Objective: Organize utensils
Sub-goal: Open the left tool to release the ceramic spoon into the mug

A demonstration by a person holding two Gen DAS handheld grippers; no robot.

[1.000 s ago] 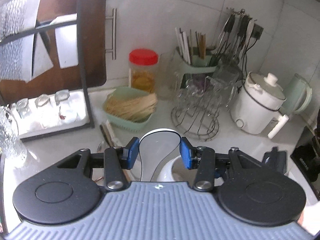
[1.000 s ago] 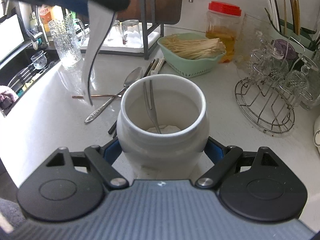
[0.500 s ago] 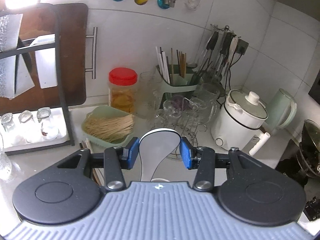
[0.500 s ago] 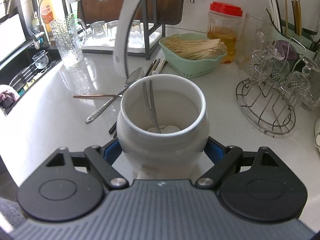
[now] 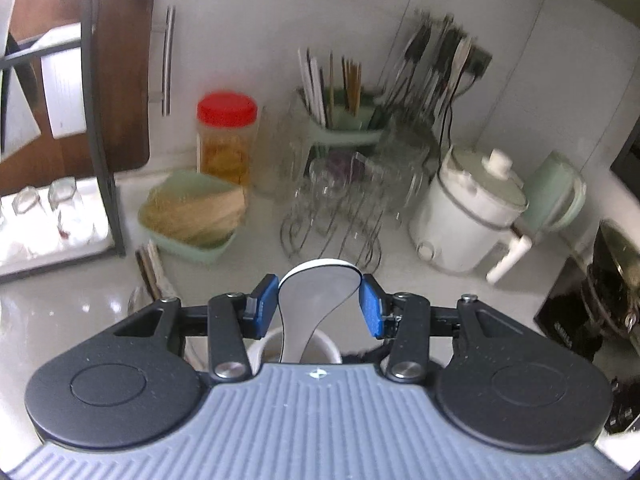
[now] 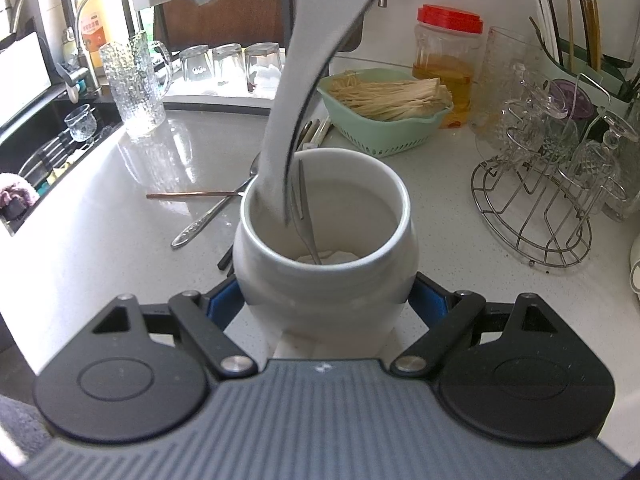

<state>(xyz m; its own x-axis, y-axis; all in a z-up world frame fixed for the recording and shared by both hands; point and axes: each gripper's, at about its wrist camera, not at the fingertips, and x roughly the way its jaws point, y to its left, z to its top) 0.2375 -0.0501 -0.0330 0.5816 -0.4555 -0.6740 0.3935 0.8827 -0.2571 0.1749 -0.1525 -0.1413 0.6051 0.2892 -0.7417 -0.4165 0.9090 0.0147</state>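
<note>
One utensil already stands inside the white crock: a slim metal piece leaning against the inner wall at about 11 o'clock. We hold that crock with the right claw, whose blue pads press its belly on both sides, so it sits steady on the tabletop.

The second item, a white rice paddle, is on its way in. Our left claw is clamped on the paddle's broad head, and in the right wrist view the handle end has passed the rim at about 10 o'clock but, as far as we can judge, has not reached the bottom. We reckon this step is nearly done; it only needs lowering and letting go.

Several pieces are left on the tabletop. Beyond the crock, toward 10 o'clock, lie a patterned metal spoon and a thin copper-coloured stick. At 12 o'clock, beside the green basket, we see what look like chopsticks, and a dark end pokes out at the crock's left. So we judge the task well short of half finished.

As for writing, an orange-labelled bottle near the tap at 10 o'clock carries characters too small for us to read. In the left wrist view a dark appliance at 3 o'clock shows white lettering, too blurred to make out. The red-lidded jar shows no label.
</note>
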